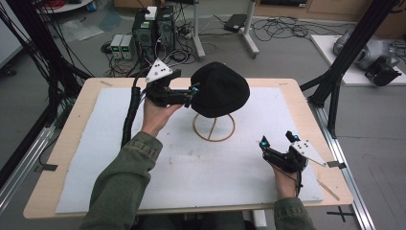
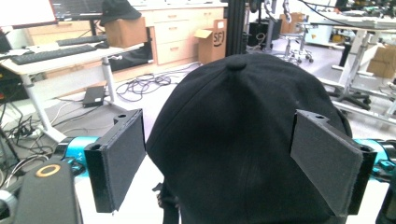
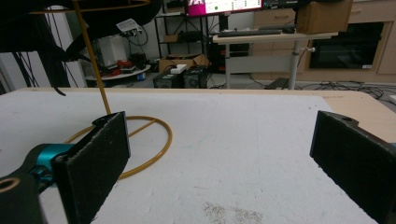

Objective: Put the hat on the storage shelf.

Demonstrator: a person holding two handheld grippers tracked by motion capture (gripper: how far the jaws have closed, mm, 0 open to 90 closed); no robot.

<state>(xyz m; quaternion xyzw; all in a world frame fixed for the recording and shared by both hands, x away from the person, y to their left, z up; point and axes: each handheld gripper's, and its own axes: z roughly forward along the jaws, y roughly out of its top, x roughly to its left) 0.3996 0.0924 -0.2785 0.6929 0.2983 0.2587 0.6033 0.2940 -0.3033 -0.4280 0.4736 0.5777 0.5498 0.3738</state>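
A: How do the left tongs (image 1: 193,91) stand?

B: Spread wide, one pad (image 2: 122,156) on each side of the black cap (image 1: 220,89). Whether the pads touch the cloth I cannot tell; nothing is pinched.

A: And the right tongs (image 1: 276,139)?

B: Wide apart too, with nothing between them, low over the white mat (image 1: 201,167) near the tabletop's (image 1: 76,115) right front.

A: Where is the cap?

B: Perched on a gold wire stand (image 1: 214,127), whose ring base lies on the mat mid-tabletop.
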